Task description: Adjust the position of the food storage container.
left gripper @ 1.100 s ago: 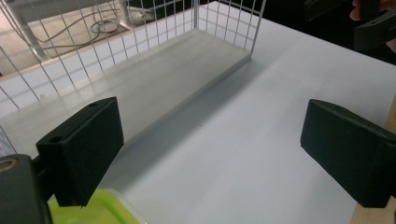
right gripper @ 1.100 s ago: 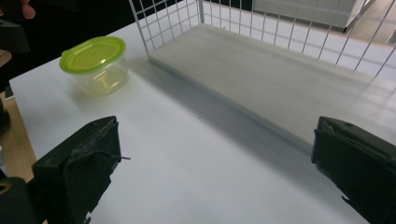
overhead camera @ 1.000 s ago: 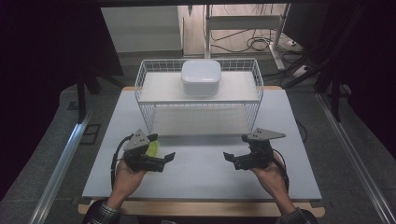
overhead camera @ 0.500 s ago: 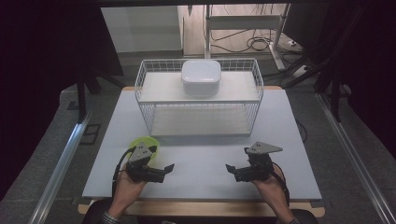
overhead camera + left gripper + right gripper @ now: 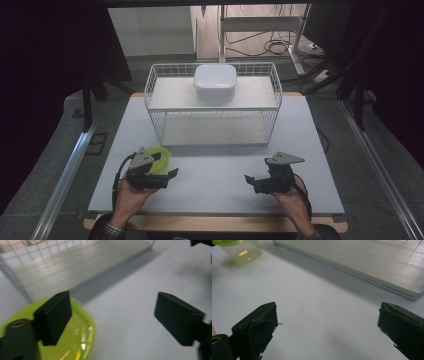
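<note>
In the high view the left gripper (image 5: pixel 171 176) sits at the lower left of the frame with the clear plastic cup with a lime-green lid (image 5: pixel 160 158) just beside and partly under its body; its jaws stand apart and have just been closing, though the cup is to the side of them rather than between. The right gripper (image 5: pixel 251 181) rests at the lower right of the frame, jaws apart and holding nothing, well apart from the cup. The white wire basket (image 5: pixel 213 143) with a white lidded box (image 5: pixel 215 83) on its upper shelf fills the upper middle. The cup looks upright, its long axis vertical and the lid facing up. In the left gripper view the lime-green lid (image 5: pixel 75 340) lies at the lower left of the frame, behind and under one jaw, while the other jaw hangs over bare white table (image 5: pixel 130 322); the risk, as I judge it, is that closing from here catches only the rim, so the light cup tips or skids toward the basket. In the right gripper view the cup (image 5: pixel 242 251) stands at the upper left of the frame, upright, clear walls narrowing downward; the open jaws frame only table
</note>
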`<state>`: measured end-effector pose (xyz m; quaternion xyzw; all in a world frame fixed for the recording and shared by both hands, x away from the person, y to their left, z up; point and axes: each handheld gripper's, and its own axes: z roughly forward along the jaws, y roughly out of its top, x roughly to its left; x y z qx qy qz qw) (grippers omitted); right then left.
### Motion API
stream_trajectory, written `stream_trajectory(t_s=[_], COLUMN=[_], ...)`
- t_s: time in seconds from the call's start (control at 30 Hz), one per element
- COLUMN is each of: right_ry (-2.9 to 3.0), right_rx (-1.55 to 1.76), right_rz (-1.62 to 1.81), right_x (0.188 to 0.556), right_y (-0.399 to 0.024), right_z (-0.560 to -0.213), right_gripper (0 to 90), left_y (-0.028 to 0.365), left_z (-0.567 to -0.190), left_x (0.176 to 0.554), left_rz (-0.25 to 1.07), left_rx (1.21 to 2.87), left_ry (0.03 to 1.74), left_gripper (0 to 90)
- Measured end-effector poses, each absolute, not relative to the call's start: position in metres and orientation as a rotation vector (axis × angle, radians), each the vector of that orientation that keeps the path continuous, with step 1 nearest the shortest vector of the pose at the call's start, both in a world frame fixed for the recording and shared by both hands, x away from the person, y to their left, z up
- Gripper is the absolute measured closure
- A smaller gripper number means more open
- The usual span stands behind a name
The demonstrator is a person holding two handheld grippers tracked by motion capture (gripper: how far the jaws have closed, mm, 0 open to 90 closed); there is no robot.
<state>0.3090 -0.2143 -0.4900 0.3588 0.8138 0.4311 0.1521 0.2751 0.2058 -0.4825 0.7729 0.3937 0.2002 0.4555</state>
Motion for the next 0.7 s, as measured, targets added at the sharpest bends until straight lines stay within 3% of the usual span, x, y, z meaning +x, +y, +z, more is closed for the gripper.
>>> stream_trajectory(t_s=[0.17, 0.33, 0.37, 0.4, 0.5, 0.7], right_ry=[2.343, 2.354, 2.357, 2.357, 2.371, 2.381], right_rx=[1.042, 1.041, 1.041, 1.041, 1.040, 1.035], right_rz=[1.237, 1.236, 1.236, 1.236, 1.233, 1.228], right_x=[0.311, 0.312, 0.312, 0.312, 0.313, 0.313], right_y=[-0.216, -0.215, -0.215, -0.215, -0.214, -0.214], right_z=[-0.494, -0.495, -0.496, -0.496, -0.498, -0.499], right_gripper=[3.8, 4.0, 4.1, 4.1, 4.5, 4.9], left_y=[0.223, 0.238, 0.241, 0.244, 0.255, 0.288], left_z=[-0.480, -0.480, -0.480, -0.480, -0.482, -0.491], left_x=[0.277, 0.280, 0.280, 0.281, 0.283, 0.290], left_rz=[0.513, 0.529, 0.541, 0.547, 0.572, 0.590], left_rx=[1.858, 1.818, 1.811, 1.803, 1.778, 1.715], left_ry=[1.035, 1.085, 1.095, 1.104, 1.139, 1.269], left_gripper=[40.4, 53.5, 62.0, 62.0, 74.9, 89.1])
